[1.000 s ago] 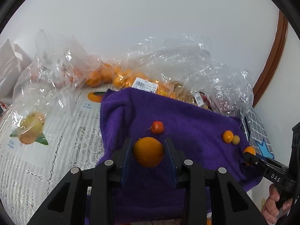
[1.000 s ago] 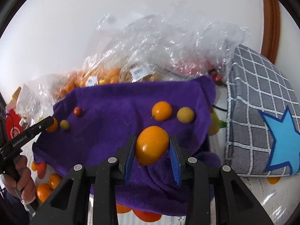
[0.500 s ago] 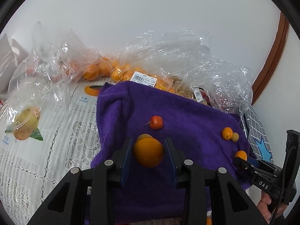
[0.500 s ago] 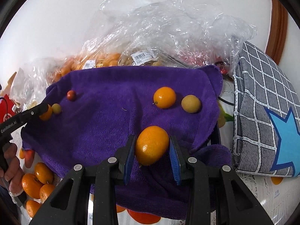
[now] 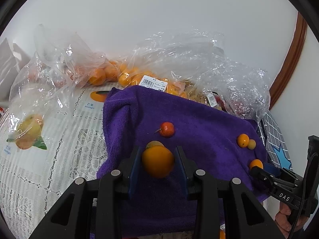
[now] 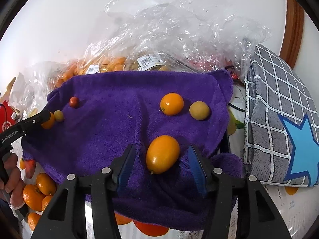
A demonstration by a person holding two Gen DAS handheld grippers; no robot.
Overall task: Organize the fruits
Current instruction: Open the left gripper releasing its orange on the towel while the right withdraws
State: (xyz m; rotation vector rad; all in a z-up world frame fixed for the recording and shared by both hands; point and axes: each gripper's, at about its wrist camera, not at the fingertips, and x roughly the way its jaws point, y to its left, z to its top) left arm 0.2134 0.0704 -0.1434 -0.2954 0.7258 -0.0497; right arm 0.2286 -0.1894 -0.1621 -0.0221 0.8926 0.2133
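Note:
A purple towel (image 5: 199,123) lies on the table and also shows in the right wrist view (image 6: 111,123). My left gripper (image 5: 158,164) is shut on an orange kumquat (image 5: 157,162), held low over the towel's left part, beside a small yellow fruit (image 5: 153,144) and a red cherry-like fruit (image 5: 167,129). My right gripper (image 6: 162,159) is open, its jaws on either side of an oval kumquat (image 6: 162,154) that lies on the towel. Behind it lie a round orange fruit (image 6: 171,104) and a yellow fruit (image 6: 199,110).
Clear plastic bags of oranges (image 5: 111,73) and other fruit (image 6: 179,39) stand behind the towel against the white wall. A grey checked cushion with a blue star (image 6: 283,123) lies to the right. Loose oranges (image 6: 37,191) lie by the towel's front left edge.
My right gripper has opened and let go of the oval kumquat, which now lies on the towel. My left gripper has kept its kumquat and lowered slightly beside the small yellow fruit.

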